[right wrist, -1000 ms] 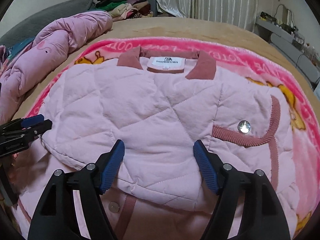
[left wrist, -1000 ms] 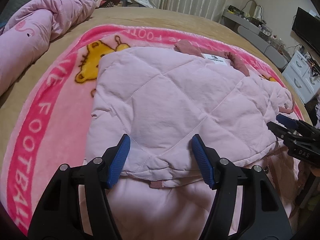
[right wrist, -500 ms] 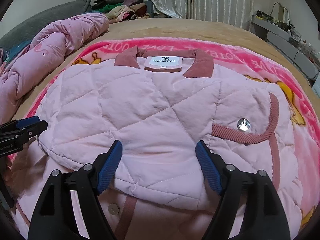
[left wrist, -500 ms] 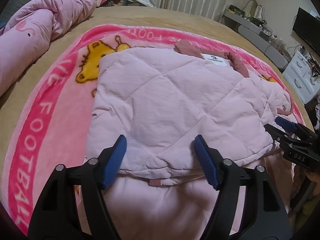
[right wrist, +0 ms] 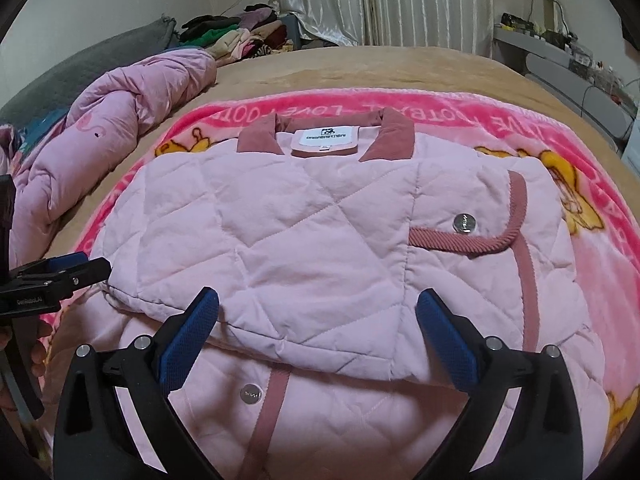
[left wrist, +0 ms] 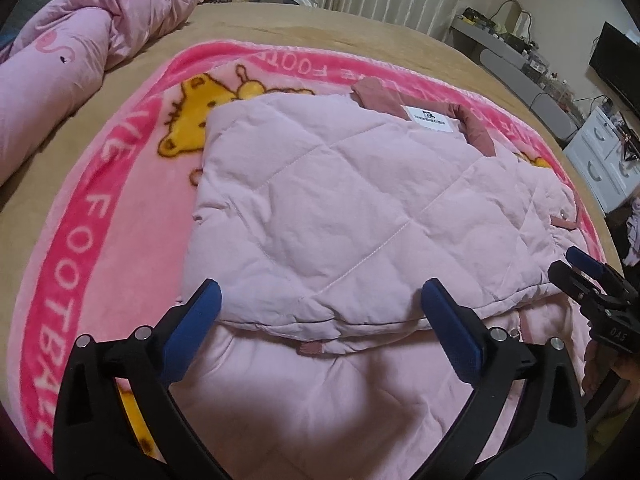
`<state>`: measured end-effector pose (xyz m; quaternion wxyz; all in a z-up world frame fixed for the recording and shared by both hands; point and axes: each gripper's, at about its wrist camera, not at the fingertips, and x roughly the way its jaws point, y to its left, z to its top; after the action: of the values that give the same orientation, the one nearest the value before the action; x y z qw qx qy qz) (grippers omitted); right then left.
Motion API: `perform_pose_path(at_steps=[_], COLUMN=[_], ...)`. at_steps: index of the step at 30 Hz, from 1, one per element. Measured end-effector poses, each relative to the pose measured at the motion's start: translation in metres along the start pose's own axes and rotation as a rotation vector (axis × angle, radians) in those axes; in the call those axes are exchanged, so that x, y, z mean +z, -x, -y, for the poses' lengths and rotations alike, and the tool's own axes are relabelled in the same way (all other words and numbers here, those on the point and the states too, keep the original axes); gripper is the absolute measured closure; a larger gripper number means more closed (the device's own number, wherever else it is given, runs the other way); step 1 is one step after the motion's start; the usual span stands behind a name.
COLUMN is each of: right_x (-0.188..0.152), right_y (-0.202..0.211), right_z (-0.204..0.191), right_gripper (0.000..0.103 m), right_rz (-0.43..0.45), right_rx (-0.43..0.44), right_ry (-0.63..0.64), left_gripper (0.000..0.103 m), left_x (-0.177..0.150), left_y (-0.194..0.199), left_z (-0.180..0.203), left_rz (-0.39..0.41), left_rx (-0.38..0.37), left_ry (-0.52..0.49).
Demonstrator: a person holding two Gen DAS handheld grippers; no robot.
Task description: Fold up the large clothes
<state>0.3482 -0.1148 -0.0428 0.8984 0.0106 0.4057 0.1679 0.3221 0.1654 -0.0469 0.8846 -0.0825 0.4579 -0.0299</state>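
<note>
Left wrist view: the left gripper has its jaws opening, nothing pinched, above the near folded edge of the pink quilted jacket on the bed.

Right wrist view: the right gripper likewise has its jaws opening and empty, the jacket's folded edge running crosswise just ahead, so both hands look equally near.

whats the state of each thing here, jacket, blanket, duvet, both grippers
pink quilted jacket: folded over itself, collar up top, lying flat
snap button: unfastened, showing
pink blanket: spread flat under the jacket
pink duvet: bunched up beside the blanket
left gripper: jaws opening, nothing held
right gripper: jaws opening, nothing held
</note>
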Motion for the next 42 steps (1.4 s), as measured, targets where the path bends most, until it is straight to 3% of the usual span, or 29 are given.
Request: perform_pose_path(at_steps=[22,42], right_x=[0.002,-0.001], right_y=[0.037,0.091], right_z=[-0.007,-0.004], right_gripper=[0.004,0.004], right_rz=[0.036,0.116], right_rx=[-0.022,-0.033], right_ry=[-0.02,-0.047], left_gripper=[0.009,0.009], left_x=[0.002,-0.005], left_y=[0.039,0.094], left_z=[0.013,0.032], left_rz=[0.024,0.124], left_rx=[-0.012,-0.027], left_ry=[-0.015,-0.035])
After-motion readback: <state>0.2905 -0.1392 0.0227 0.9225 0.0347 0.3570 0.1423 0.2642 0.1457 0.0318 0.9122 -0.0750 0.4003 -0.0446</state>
